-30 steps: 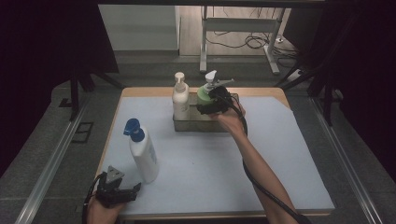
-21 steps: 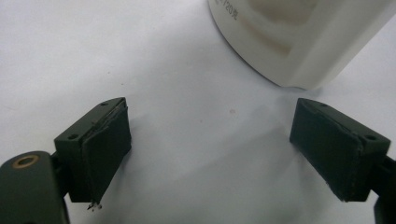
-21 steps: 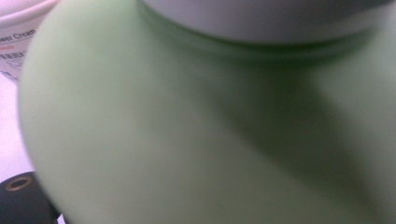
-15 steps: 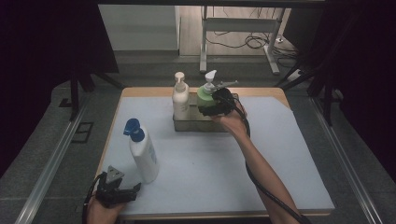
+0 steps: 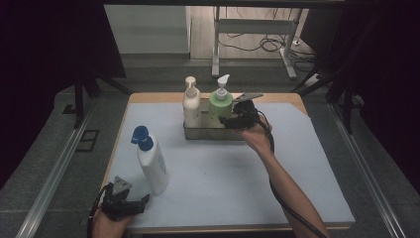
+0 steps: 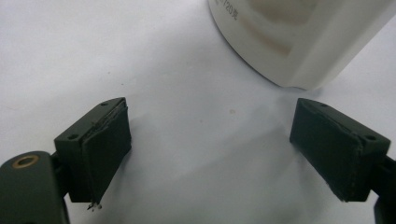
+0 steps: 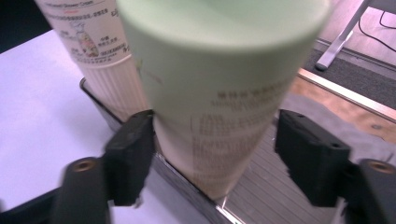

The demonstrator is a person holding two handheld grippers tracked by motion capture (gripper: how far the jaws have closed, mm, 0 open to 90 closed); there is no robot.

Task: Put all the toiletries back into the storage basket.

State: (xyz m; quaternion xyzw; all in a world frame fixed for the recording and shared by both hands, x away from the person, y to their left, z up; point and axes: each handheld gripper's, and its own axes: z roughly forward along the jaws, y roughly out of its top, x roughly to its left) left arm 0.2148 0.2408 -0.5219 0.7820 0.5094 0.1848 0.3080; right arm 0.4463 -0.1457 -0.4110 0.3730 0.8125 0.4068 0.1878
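Bench (image 5: 223, 173) status, left to right. Left hand-held gripper (image 5: 130, 204) sits at the near-left edge, jaws wide, nothing between them; in the left gripper view the base of the white bottle (image 6: 299, 37) stands just beyond its pads. That bottle (image 5: 151, 161), blue cap, is upright just beside it. Far side: metal tray (image 5: 198, 134) holds 2 pump bottles, cream bottle (image 5: 191, 106) left, green bottle (image 5: 220, 104) right (both upright, touching or nearly so). Right hand-held gripper (image 5: 236, 119) is at the green bottle (image 7: 219, 107), jaws just closing around it: left pad touches, right pad shows a gap, so not clamped.
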